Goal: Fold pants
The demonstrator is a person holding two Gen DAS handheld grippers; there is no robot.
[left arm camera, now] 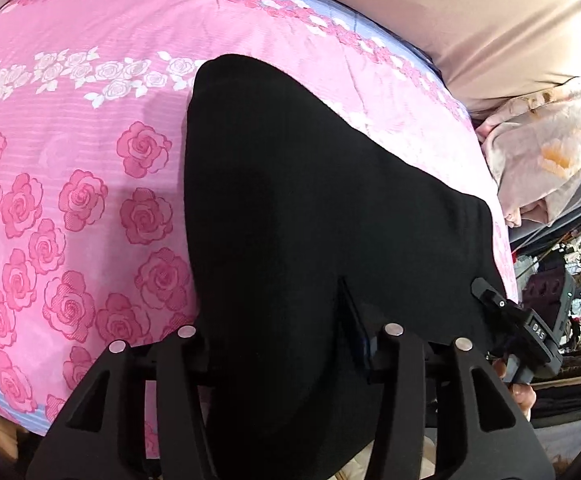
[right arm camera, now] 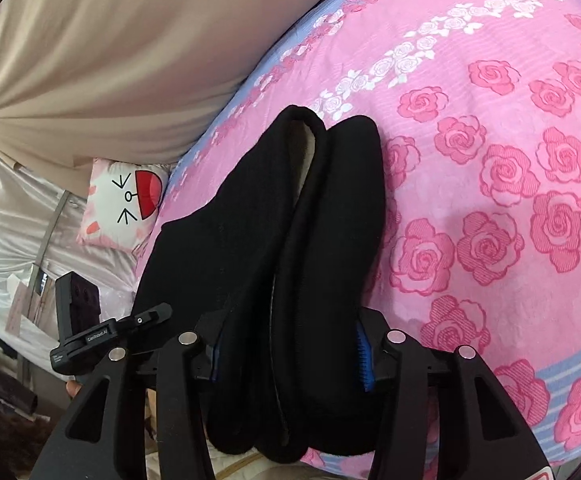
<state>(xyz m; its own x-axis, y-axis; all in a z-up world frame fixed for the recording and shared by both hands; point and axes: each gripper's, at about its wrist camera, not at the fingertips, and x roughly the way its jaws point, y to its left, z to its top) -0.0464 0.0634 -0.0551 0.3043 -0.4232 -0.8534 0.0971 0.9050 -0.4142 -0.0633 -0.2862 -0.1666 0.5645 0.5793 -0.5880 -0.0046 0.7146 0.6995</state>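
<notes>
On the other claw seen at the lower left of the right wrist view, a small white label reads something like "CanRobot.AI", too fine to be sure of; in the left wrist view a tag on the device at the right edge shows "DAS".

The black pants (right arm camera: 290, 240) lie on a bed covered by a pink rose-print bedsheet (right arm camera: 490, 160), running from the bottom centre of the frame up toward the middle, both legs side by side with their cuffs at the top.

The right claw (right arm camera: 288, 354) is clenched on the pants: the bunched cloth fills the gap and the blue pads (right arm camera: 364, 360) press it from both sides.

In the left wrist view the pants (left arm camera: 310, 220) spread as one broad dark sheet from the bottom centre to the middle. The left claw (left arm camera: 286, 344) has cloth draped through and over its jaws, hiding the pads, so I cannot tell whether it grips.

A cat-face pillow (right arm camera: 124, 204) sits at the left, beside a beige curtain (right arm camera: 110, 60).
</notes>
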